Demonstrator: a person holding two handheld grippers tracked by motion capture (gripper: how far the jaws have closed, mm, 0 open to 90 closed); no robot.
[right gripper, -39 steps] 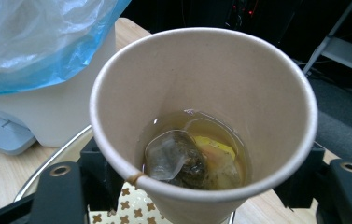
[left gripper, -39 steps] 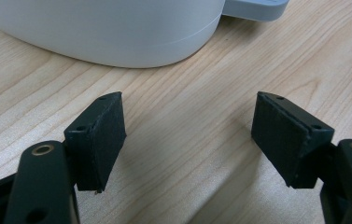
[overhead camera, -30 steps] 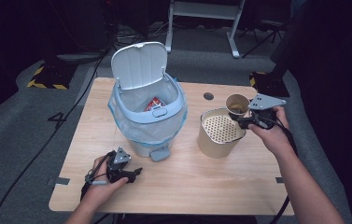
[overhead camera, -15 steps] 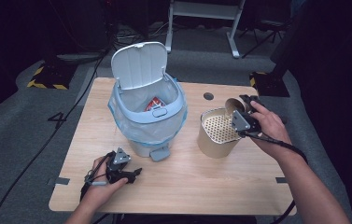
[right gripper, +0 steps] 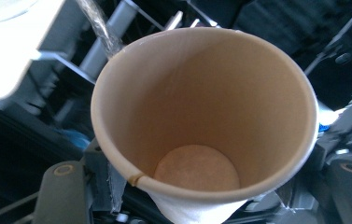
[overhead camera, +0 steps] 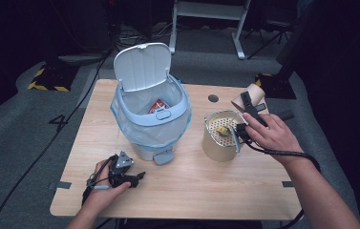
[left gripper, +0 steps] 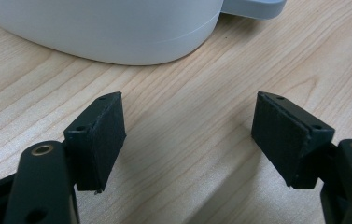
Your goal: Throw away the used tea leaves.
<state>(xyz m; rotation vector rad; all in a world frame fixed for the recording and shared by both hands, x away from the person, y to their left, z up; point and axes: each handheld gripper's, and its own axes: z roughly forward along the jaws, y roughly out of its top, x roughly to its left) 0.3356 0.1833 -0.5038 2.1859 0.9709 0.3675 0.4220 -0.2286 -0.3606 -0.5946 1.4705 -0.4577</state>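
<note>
A tan paper cup point(overhead camera: 247, 97) is tipped on its side above the far right rim of a tan canister point(overhead camera: 218, 148), and my right gripper point(overhead camera: 245, 106) is shut on it. The canister has a perforated insert, and a small yellow piece point(overhead camera: 222, 130) lies on it. In the right gripper view the cup point(right gripper: 201, 116) is empty inside, held between the jaws of my right gripper point(right gripper: 201, 191). My left gripper point(overhead camera: 135, 177) rests open on the table at the front left. In the left gripper view that gripper point(left gripper: 187, 140) holds nothing, with bare wood between its jaws.
A pale blue pedal bin point(overhead camera: 151, 125) with its lid up and a liner inside stands mid-table; red packaging lies in it. Its white base point(left gripper: 117, 28) is just ahead of the left gripper. The wooden table point(overhead camera: 192, 191) has a round hole point(overhead camera: 213, 98) at the back.
The right hand tipped the cup from upright over onto its side above the canister. A yellow piece now lies on the perforated insert. The left gripper stayed put.
</note>
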